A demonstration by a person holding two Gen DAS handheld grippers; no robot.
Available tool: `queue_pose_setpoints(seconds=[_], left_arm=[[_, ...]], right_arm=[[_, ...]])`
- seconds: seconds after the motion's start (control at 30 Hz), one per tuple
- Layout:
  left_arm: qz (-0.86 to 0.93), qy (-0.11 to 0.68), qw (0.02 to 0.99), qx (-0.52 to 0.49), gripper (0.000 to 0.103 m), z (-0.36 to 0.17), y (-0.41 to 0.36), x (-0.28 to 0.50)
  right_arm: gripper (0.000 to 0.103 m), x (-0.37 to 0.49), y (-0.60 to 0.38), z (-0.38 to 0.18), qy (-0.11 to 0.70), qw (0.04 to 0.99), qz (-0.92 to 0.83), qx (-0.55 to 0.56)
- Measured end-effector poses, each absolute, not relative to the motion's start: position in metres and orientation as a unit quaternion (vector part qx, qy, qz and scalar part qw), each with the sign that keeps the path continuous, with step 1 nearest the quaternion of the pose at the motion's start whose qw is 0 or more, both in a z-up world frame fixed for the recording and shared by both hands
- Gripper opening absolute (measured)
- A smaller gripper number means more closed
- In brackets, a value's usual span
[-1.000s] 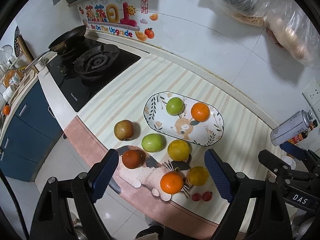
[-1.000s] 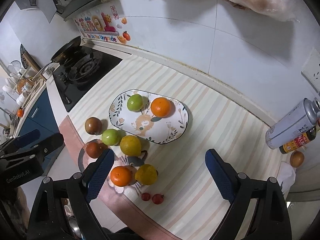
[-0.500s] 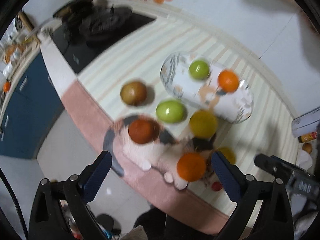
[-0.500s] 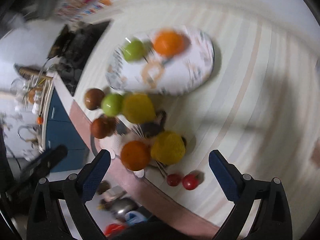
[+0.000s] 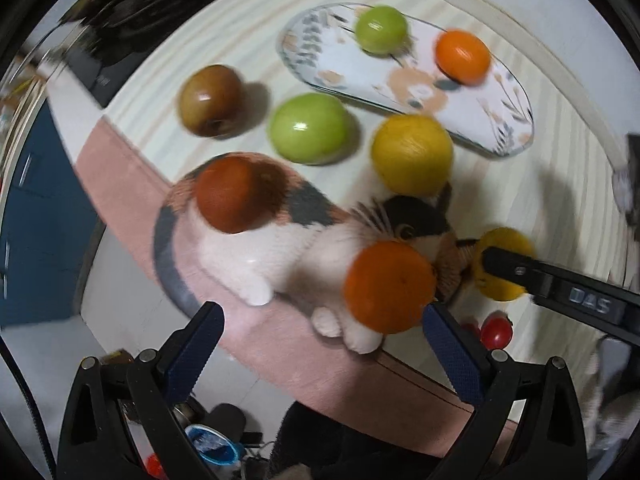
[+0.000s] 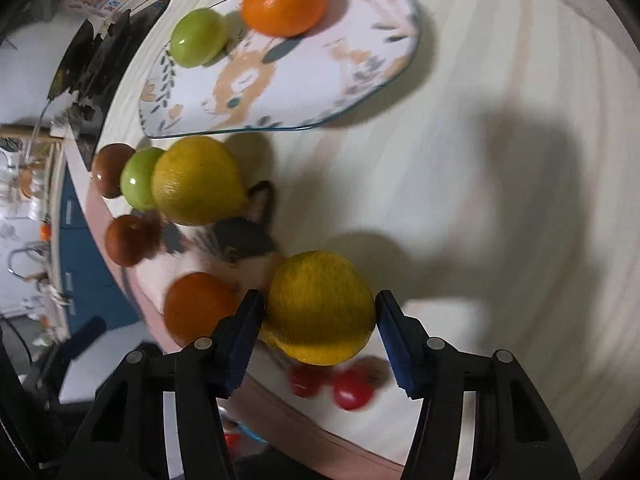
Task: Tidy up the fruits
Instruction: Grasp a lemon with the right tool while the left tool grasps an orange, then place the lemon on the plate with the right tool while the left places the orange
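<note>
The right gripper [image 6: 319, 320] is straddling the yellow fruit [image 6: 320, 307] near the surface's [image 6: 500, 208] front edge, both pads looking pressed against its sides. The left gripper [image 5: 320, 334] is hanging wide apart just above the orange [image 5: 390, 286], gripping nothing. Behind them, the oval plate [image 6: 360, 56] is carrying a green fruit [image 6: 198, 37] and another orange fruit [image 6: 285, 2].

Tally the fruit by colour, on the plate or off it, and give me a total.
Green: 2
Orange: 2
Yellow: 2
Brown or reddish-brown: 2
Small red: 2
Total: 10
</note>
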State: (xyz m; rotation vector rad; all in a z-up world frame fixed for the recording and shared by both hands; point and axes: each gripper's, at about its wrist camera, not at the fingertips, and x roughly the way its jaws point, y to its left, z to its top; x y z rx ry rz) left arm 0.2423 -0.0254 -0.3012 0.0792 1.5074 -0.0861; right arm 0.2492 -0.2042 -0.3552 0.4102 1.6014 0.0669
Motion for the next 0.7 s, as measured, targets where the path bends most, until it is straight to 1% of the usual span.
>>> queue_pose_setpoints(seconds=[0.1,0.17,0.23,0.3,0.47,0.6,0.7], left_arm=[[-0.063,0.687,0.722,0.053,0.101,-0.313,-0.043,0.244],[-0.077,0.691,0.716,0.062,0.098,-0.322,-0.054,0.247],[-0.09,0.696,0.709,0.071,0.088,-0.333,-0.063,0.249],[-0.098,0.703,0.701,0.077,0.062,-0.343,-0.069,0.251],[-0.101,0.699,0.705,0.066,0.062,-0.347,-0.068,0.25],[-0.099,0.697,0.707,0.063,0.062,-0.348,-0.068,0.249],[-0.097,0.698,0.707,0.059,0.062,-0.348,-0.066,0.249]], right_arm=[[0.06,0.243,-0.218,-0.35,0.714,0.676,0.03,0.178],[0.06,0.243,-0.22,-0.349,0.716,0.675,0.033,0.176],[0.06,0.245,-0.223,-0.352,0.716,0.673,0.029,0.181],[0.06,0.246,-0.227,-0.353,0.719,0.669,0.028,0.184],[0.061,0.243,-0.226,-0.358,0.73,0.656,0.034,0.189],[0.065,0.24,-0.222,-0.364,0.741,0.646,0.036,0.18],[0.065,0.238,-0.221,-0.367,0.74,0.646,0.04,0.182]])
